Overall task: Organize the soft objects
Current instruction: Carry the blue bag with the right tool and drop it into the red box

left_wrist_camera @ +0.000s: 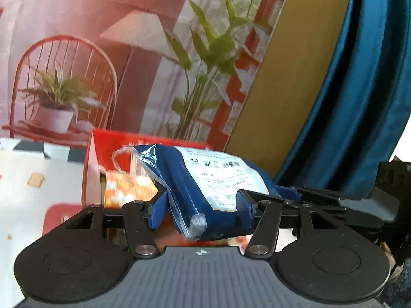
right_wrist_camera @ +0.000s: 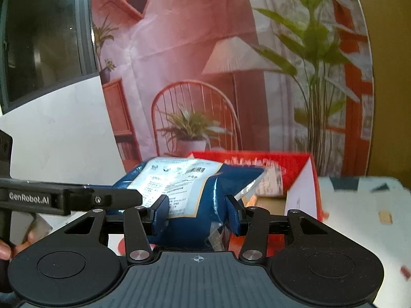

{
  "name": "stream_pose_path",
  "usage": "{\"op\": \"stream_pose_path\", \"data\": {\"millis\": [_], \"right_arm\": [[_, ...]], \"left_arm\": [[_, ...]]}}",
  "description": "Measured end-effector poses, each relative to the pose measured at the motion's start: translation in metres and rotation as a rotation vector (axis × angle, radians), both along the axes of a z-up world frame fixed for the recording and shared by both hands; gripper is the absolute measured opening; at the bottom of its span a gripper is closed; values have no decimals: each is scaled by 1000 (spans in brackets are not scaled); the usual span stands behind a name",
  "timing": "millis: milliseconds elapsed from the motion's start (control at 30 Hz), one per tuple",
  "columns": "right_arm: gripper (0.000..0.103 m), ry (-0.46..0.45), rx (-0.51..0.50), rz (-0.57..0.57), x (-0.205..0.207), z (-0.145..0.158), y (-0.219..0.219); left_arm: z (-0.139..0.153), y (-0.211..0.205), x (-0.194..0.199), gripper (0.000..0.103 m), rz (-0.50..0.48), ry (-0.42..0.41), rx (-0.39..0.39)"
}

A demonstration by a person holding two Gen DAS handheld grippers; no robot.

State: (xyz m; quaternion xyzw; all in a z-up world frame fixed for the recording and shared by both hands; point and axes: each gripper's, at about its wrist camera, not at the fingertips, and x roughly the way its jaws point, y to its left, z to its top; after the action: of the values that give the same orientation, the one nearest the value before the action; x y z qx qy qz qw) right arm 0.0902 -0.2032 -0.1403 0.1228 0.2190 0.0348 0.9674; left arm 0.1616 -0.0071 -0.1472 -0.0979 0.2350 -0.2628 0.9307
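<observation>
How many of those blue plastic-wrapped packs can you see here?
1. A single blue pack is held up in front of the red box, between both grippers; more could be hidden inside the box.

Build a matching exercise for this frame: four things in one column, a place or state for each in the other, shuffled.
Things
1. blue packet
2. red box
3. left gripper
4. printed backdrop

Places or states
A. open-topped, on the patterned tabletop just behind the packet
B. hangs behind the table, showing a chair and plants
C. in clear wrap with a white label, held off the table by both grippers
D. clamped on the packet's end with the rolled fold

Pairs: 1-C, 2-A, 3-D, 4-B. The right gripper clamps the packet's other end.
</observation>
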Motion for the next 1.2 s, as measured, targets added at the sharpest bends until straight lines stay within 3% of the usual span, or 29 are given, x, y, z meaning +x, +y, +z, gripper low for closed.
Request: {"op": "stream_pose_path", "data": {"millis": [100, 200, 400, 600, 867, 1000, 1200], "right_arm": [[45, -28, 2, 1, 15, 12, -8], [45, -40, -20, 6, 37, 19, -16], [46, 29, -100, 21, 103, 4, -33], [46, 167, -79, 12, 149, -40, -51], [46, 387, 17, -16, 170, -93, -70], [47, 417, 18, -18, 168, -100, -70], [52, 410, -33, -21, 165, -92, -68]], "left_arm": [[10, -3, 15, 62, 8, -29, -2], [12, -10, 44, 65, 14, -7, 11], [-8, -19, 117, 67, 46, 122, 14], [-51, -30, 170, 67, 53, 318, 8], [-81, -38, 191, 68, 17, 427, 68], [-83, -38, 191, 72, 20, 429, 93], [-74, -38, 186, 87, 44, 394, 144]]}}
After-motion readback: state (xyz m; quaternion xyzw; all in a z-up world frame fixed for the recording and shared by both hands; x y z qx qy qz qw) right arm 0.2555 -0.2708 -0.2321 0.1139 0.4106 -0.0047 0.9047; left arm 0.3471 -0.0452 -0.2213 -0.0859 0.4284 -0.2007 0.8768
